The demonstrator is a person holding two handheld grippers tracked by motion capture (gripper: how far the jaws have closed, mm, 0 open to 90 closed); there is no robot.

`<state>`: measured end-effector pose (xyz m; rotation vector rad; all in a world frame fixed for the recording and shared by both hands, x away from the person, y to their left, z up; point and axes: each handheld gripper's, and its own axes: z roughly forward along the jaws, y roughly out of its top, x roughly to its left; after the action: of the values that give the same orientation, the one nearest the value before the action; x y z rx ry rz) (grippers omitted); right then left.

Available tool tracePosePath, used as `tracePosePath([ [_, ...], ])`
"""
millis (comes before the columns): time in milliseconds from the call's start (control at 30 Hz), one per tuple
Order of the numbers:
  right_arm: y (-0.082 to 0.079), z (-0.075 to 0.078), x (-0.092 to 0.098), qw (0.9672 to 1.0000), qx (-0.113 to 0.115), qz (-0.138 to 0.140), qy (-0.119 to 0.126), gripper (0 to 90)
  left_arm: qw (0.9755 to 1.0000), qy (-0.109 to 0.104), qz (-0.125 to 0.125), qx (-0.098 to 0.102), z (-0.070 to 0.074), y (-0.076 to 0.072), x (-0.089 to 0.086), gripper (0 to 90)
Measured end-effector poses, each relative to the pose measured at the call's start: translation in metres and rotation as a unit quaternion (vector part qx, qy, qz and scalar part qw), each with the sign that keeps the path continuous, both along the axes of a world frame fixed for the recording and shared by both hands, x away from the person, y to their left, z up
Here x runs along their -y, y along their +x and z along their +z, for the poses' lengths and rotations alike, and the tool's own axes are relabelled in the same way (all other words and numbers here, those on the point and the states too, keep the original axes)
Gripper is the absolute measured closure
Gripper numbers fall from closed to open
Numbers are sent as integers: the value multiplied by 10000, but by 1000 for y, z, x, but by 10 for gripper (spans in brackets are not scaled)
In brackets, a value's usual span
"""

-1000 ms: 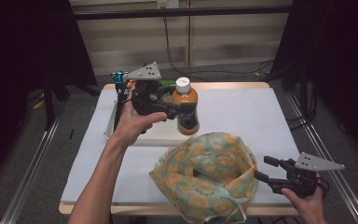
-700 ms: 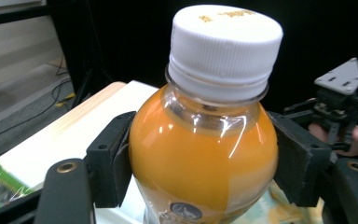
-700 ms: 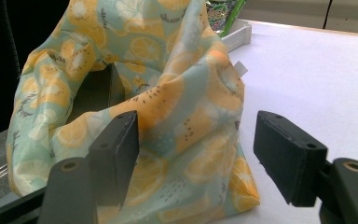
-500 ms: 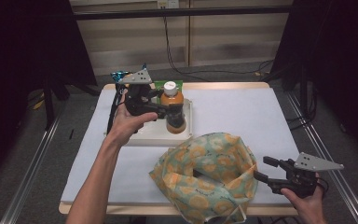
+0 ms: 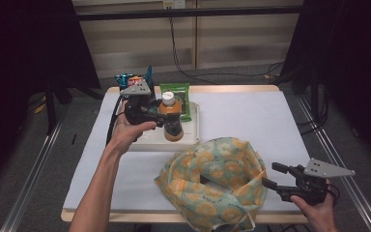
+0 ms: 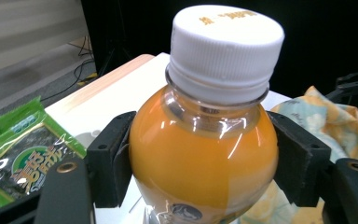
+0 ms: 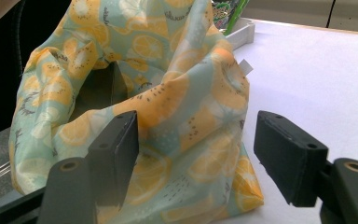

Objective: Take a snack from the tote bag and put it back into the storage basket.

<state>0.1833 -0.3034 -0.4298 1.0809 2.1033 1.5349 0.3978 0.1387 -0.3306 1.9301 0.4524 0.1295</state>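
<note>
A bottle of orange drink with a white cap [image 5: 172, 118] [image 6: 205, 154] is upright in my left gripper [image 5: 162, 118] [image 6: 205, 163], whose jaws are shut on its shoulder. It is at the front of the white tray [image 5: 193, 137]; I cannot tell whether its base touches. A lemon-print cloth bag [image 5: 212, 179] [image 7: 158, 93] slumps at the table's near edge, its mouth open. My right gripper [image 5: 272, 175] [image 7: 196, 149] stands open at the bag's right side. Fabric lies between the jaws, and the right pad is clear of it.
A green seaweed packet [image 5: 181, 96] [image 6: 23, 149] lies in the tray behind the bottle. Blue and red snack packets [image 5: 130, 79] sit at the table's far left corner. The tray's corner [image 7: 242, 32] shows past the bag. White table surface [image 5: 256, 121] stretches to the right.
My left gripper has carried the bottle down and to the left, from above the table's middle to the tray. The right gripper and the bag have not moved.
</note>
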Motion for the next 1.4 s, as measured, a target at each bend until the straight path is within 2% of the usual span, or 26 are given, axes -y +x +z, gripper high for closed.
tracePosePath([
  [100, 1, -1, 0, 10000, -18, -3, 8, 307, 9999, 130, -13, 32, -5, 4, 1, 303],
  [400, 0, 0, -1, 10000, -8, 30, 1, 306, 9999, 107, 114, -25, -24, 17, 1, 302],
  [533, 0, 0, 0, 10000, -7, 20, 16, 306, 9996, 208, 181, -82, -32, 24, 3, 302],
  [667, 0, 0, 0, 10000, 0, 14, 17, 306, 9996, 144, 197, -135, -38, 31, 4, 302],
  [767, 0, 0, 0, 10000, 4, 16, 19, 306, 9994, 236, 213, -145, -44, 35, 7, 302],
  [1200, 0, -1, 1, 10000, -22, 13, 36, 306, 9993, 295, 89, -230, -67, 44, 22, 301],
  [1267, 0, -1, 1, 10000, -4, 27, 32, 306, 9987, 432, 58, -256, -72, 46, 24, 301],
  [1400, 0, -1, 1, 10000, -5, 31, 33, 305, 9984, 469, -7, -312, -79, 47, 23, 301],
])
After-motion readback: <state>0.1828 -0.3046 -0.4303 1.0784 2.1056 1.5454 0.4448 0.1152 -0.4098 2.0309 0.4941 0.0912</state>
